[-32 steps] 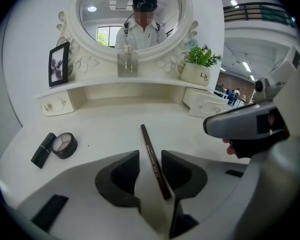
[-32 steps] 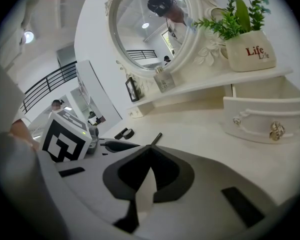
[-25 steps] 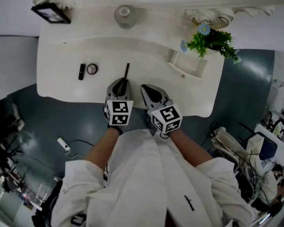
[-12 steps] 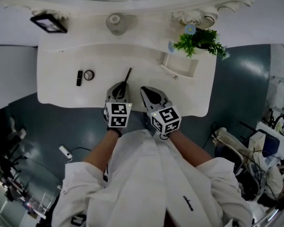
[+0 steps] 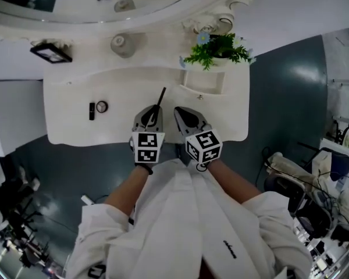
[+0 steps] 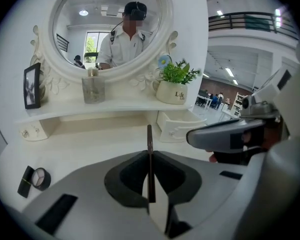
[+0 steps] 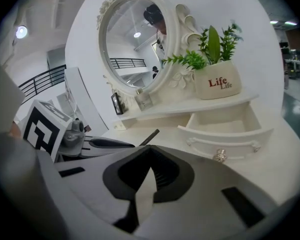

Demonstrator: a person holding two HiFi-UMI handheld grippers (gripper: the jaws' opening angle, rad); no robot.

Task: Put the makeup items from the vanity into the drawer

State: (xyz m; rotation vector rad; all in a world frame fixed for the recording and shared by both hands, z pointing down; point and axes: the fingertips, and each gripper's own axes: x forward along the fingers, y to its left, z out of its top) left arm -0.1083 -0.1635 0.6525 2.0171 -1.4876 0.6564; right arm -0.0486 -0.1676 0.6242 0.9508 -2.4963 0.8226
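Note:
My left gripper [image 5: 152, 108] is shut on a thin dark makeup pencil [image 5: 160, 99], which juts forward past its fingertips over the white vanity [image 5: 70, 127]. In the left gripper view the pencil [image 6: 149, 139] stands pinched between the jaws of the left gripper [image 6: 149, 152]. My right gripper [image 5: 181, 111] hovers just right of it, shut and empty; in its own view the right gripper [image 7: 149, 146] faces the open drawer [image 7: 230, 124]. The drawer [image 5: 202, 80] lies ahead and to the right. A black lipstick [image 5: 92, 110] and a round compact [image 5: 102, 106] lie at the left.
A potted plant [image 5: 216, 47] stands on the shelf behind the drawer, a glass jar [image 5: 121, 44] at the shelf's middle and a photo frame [image 5: 51, 53] at its left. The oval mirror [image 6: 107, 29] rises behind. The vanity's front edge runs under both grippers.
The pencil has shifted to the right, away from the lipstick and compact, and both grippers with it. The head view has tipped up, so the mirror now shows.

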